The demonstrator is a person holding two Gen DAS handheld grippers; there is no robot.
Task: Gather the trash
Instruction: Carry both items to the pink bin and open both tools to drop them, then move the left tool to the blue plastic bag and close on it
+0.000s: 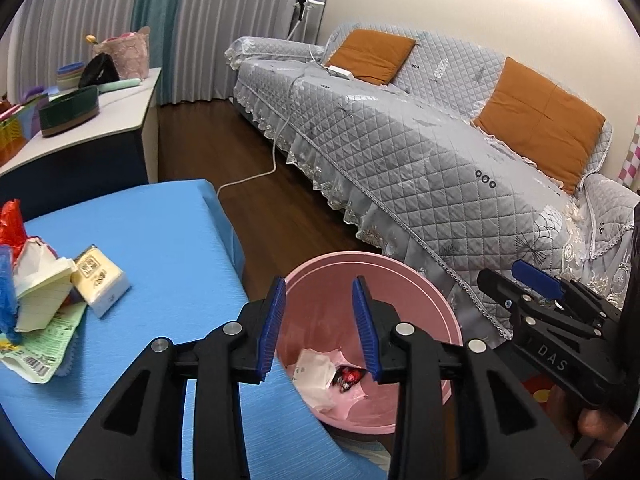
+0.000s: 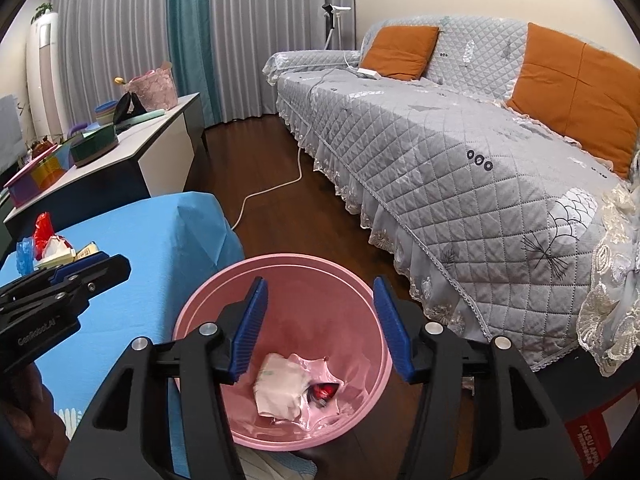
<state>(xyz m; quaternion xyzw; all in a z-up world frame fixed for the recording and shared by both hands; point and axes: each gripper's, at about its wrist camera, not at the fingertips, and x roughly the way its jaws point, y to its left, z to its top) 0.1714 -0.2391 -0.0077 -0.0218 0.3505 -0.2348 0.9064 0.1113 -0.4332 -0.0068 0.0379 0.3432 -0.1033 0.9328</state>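
- Left tongs (image 1: 319, 328) stand partly apart above the pink bin (image 1: 420, 280), with nothing between the blue pads.
- Right tongs (image 2: 320, 328) gape wider over the same bin, also empty.
- In the bin lie a crumpled white wrapper (image 2: 282, 388) and a red foil piece (image 2: 324, 391).
- More trash (image 1: 52, 296) sits piled on the blue-covered bench (image 1: 160, 240).
- Readable: "DAS" on the right tongs' body, "GenRobot.AI" on the left's.
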